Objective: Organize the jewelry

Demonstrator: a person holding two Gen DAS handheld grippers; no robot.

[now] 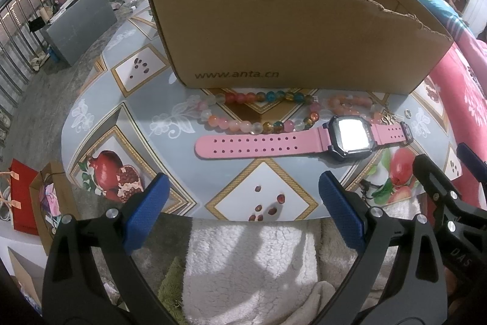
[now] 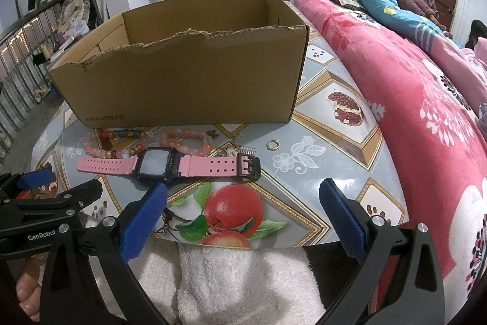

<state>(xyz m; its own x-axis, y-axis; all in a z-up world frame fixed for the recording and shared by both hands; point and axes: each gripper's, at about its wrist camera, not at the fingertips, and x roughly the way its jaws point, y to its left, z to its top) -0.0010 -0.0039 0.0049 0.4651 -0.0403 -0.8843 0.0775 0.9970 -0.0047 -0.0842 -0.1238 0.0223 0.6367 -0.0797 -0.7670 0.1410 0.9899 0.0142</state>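
The left gripper [image 1: 243, 209] hangs at the near edge of the table [image 1: 152, 108], its blue pads [image 1: 146, 212] spread wide with nothing between them. The right gripper [image 2: 243, 215] is likewise spread wide and empty, over the printed apples at the table's near edge.

The watch [image 1: 304, 139] lies flat on the table ahead of both grippers, pink strap stretched sideways, screen up. From the left wrist view it sits beyond the gap between the fingers, its face toward the right finger's side and clear of it. From the right wrist view the watch [image 2: 161, 165] lies ahead and to the left, its dark case just beyond the tip of the left pad [image 2: 143, 221] (whether they touch cannot be told).

Just behind the watch lie two bead bracelets: a multicoloured one [image 1: 258, 111] and an orange-pink one [image 2: 188, 142], beside the foot of the box [image 1: 289, 35]. A small gold ring [image 2: 271, 144] lies alone to the right of them, near a gold charm piece [image 2: 231, 148] by the watch buckle. The box stands open-topped, its near wall torn along the top edge.
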